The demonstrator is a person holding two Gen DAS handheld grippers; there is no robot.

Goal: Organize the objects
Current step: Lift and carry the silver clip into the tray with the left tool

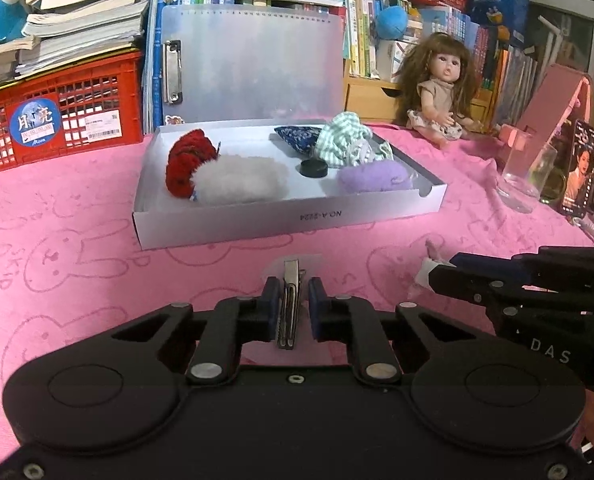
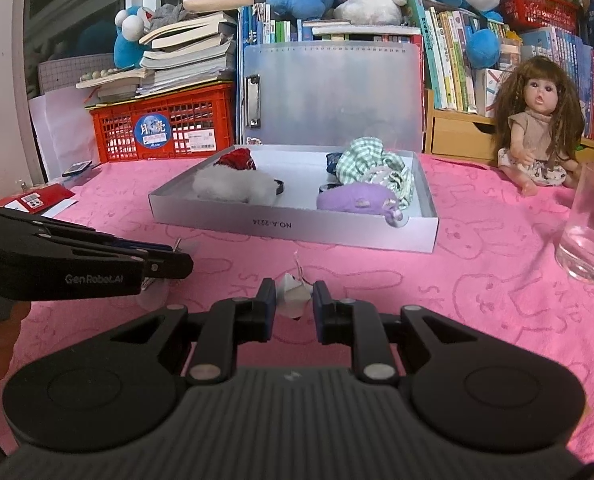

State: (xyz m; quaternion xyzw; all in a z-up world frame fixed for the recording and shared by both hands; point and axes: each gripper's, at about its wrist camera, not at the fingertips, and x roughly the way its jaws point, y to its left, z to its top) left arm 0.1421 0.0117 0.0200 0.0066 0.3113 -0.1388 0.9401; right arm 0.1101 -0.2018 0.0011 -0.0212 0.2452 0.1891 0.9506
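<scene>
My left gripper (image 1: 291, 285) is shut on a silver metal hair clip (image 1: 289, 308) that stands upright between its blue pads, just above the pink cloth. My right gripper (image 2: 295, 286) is shut on a small white and pink hair ornament (image 2: 295, 298). It shows again at the right of the left wrist view, where the right gripper (image 1: 437, 274) has the ornament (image 1: 427, 268) at its tip. Beyond both lies an open white box (image 1: 289, 220) holding a red scrunchie (image 1: 187, 160), a white fluffy one (image 1: 237, 178), a purple one (image 1: 373, 176), a green checked one (image 1: 343, 136) and a black disc (image 1: 313, 168).
A doll (image 1: 441, 88) sits behind the box at the right. A drinking glass (image 1: 527, 176) and a phone on a pink stand (image 1: 581, 172) are at the far right. A red crate (image 1: 61, 112) under stacked books stands back left. A clear clipboard (image 1: 253, 64) leans behind the box.
</scene>
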